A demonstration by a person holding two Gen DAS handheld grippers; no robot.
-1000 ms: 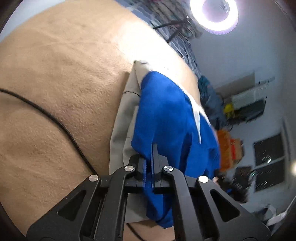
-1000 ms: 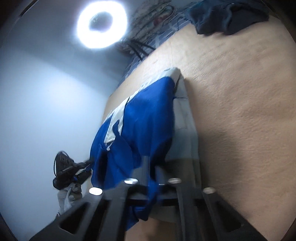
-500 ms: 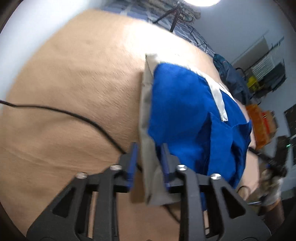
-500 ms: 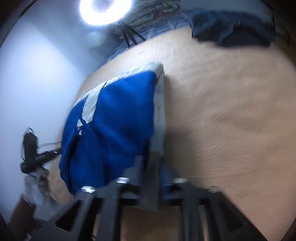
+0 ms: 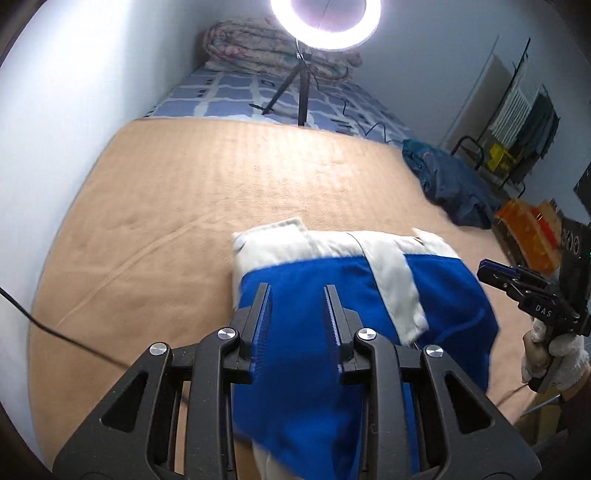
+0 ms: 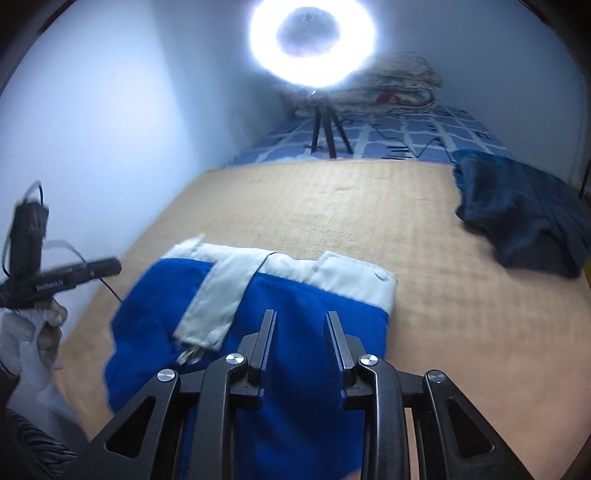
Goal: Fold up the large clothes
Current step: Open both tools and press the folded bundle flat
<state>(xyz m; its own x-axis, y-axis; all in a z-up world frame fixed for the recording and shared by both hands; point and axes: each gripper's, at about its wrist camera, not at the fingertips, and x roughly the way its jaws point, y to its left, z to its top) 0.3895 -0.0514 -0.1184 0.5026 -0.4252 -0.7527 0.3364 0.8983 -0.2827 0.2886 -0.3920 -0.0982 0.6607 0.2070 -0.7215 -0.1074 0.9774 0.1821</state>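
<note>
A folded blue garment with white trim (image 5: 332,295) lies on the tan blanket (image 5: 221,192). My left gripper (image 5: 297,306) hovers open above its left part, with nothing pinched between the fingers. In the right wrist view the same garment (image 6: 295,306) lies flat. My right gripper (image 6: 301,332) is above its right part, and its jaws are closing a little with no cloth between them. Each gripper shows in the other's view, held by a white-gloved hand: the right gripper (image 5: 496,275) at the right edge, the left gripper (image 6: 88,271) at the left edge.
A dark blue heap of clothes (image 6: 524,218) lies at the blanket's far right. A ring light on a tripod (image 5: 325,22) stands on the checked bedsheet beyond, before a rolled quilt (image 5: 258,44). A black cable (image 5: 55,332) crosses the blanket's left. A wall bounds the left side.
Both grippers have let go of the blue garment, opened, risen and rolled level. The garment now lies folded and flat on the blanket.
</note>
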